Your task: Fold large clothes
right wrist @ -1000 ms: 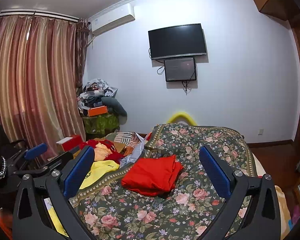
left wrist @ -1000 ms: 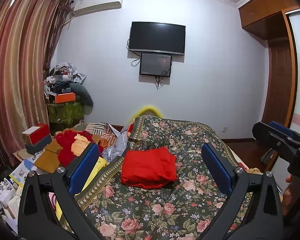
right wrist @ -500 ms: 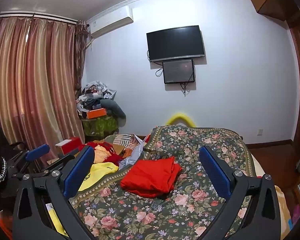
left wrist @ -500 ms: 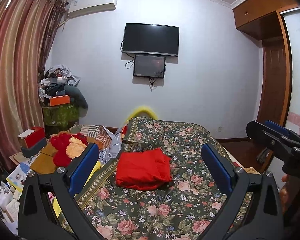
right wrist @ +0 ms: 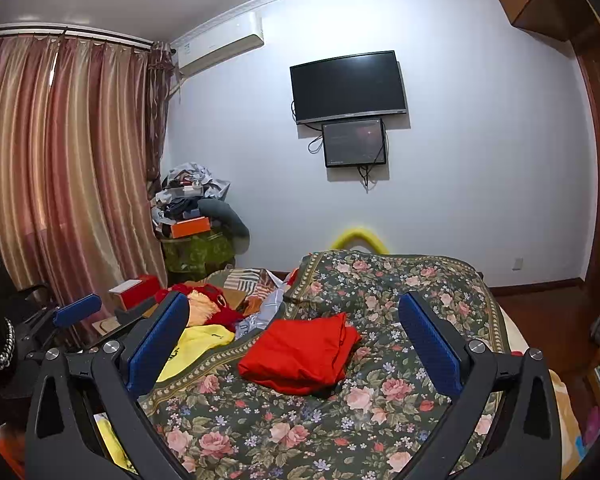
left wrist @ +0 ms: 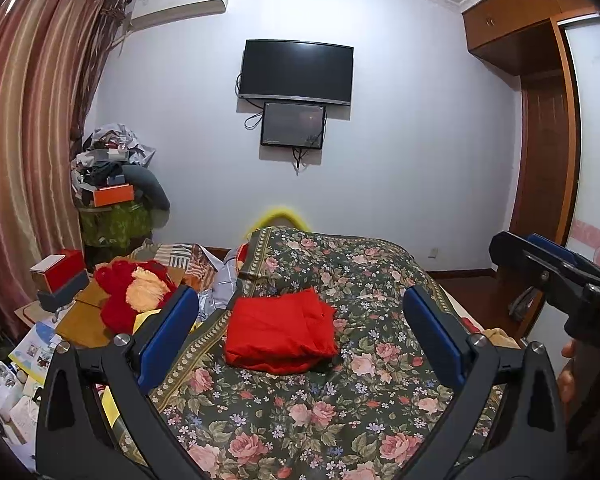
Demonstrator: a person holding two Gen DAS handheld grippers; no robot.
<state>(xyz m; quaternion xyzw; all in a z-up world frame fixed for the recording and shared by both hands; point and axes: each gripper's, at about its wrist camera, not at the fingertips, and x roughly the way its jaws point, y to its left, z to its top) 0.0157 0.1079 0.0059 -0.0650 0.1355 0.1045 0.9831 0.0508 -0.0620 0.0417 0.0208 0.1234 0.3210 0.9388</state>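
A folded red garment lies in the middle of the floral bedspread; it also shows in the right wrist view. My left gripper is open and empty, held above the bed short of the garment. My right gripper is open and empty too, at a similar height. The right gripper shows at the right edge of the left wrist view, and the left gripper at the left edge of the right wrist view.
A heap of loose clothes lies left of the bedspread: a red and cream item, a yellow garment, striped fabrics. Boxes and clutter stand by the curtain. A TV hangs on the far wall. A wooden wardrobe stands at the right.
Both grippers have drifted slightly; the view has shifted a little, so the red garment sits slightly further left in the left wrist view. The garment itself has not moved. Both stay open.
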